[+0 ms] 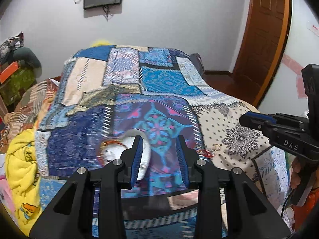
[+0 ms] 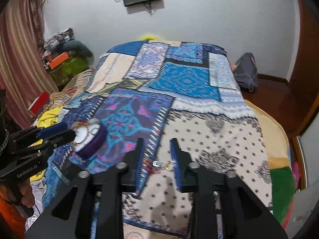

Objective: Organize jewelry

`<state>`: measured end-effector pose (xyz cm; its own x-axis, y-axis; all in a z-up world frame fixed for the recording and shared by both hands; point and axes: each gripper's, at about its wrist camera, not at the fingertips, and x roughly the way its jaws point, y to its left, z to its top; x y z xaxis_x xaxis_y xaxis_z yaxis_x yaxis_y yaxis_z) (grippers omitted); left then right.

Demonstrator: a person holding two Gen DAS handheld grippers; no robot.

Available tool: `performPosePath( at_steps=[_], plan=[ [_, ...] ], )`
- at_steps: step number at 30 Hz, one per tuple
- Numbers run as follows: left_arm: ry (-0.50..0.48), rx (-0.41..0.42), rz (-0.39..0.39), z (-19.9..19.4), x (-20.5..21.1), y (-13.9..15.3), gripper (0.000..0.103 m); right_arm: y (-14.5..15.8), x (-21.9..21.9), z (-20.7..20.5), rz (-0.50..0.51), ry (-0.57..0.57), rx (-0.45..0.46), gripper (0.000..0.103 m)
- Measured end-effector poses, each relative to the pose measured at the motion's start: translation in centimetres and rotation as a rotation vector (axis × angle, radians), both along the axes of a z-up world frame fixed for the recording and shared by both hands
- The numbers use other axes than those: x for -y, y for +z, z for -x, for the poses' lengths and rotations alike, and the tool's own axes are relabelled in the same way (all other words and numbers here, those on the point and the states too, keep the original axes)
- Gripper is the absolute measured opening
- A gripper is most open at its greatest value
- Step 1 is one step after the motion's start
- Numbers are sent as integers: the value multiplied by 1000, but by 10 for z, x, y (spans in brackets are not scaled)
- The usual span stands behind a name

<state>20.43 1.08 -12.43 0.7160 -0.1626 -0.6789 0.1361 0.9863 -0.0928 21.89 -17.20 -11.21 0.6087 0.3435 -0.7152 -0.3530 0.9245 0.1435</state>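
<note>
A round white jewelry box (image 2: 88,137) with a purple wall and open lid sits on the patchwork bedspread, with gold and red bangles (image 2: 80,134) in it. In the left wrist view the box (image 1: 117,153) lies just left of my left gripper (image 1: 159,141), which is open; its left finger overlaps the raised lid. Small jewelry pieces (image 2: 159,163), a silver ring and gold items, lie on the bedspread between the fingers of my right gripper (image 2: 156,143), which is open. They show blurred in the left wrist view (image 1: 214,148). The frames are motion-blurred.
The bed (image 2: 199,107) fills the middle. A yellow blanket (image 1: 22,165) lies at its left edge. Piled clothes and an orange box (image 2: 58,59) stand by the far left wall. A grey bag (image 2: 246,69) is on the floor at right, near a wooden door (image 1: 263,35).
</note>
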Motion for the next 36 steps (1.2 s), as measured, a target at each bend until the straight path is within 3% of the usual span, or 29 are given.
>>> performPosePath(
  at_steps=[11, 18, 25, 33, 36],
  plan=[
    [-86, -128, 20, -22, 48, -46, 34, -35, 32, -7, 48, -34, -69, 36],
    [-122, -196, 24, -37, 63, -73, 34, -61, 24, -8, 76, 9, -128, 36],
    [-130, -244, -22, -56, 73, -98, 33, -73, 14, -18, 113, 69, -139, 36],
    [-176, -236, -41, -63, 85, -102, 30, -86, -1, -28, 133, 156, -180, 36],
    [-196, -234, -56, -65, 91, -103, 30, -90, -8, -29, 158, 179, -187, 28]
  ],
)
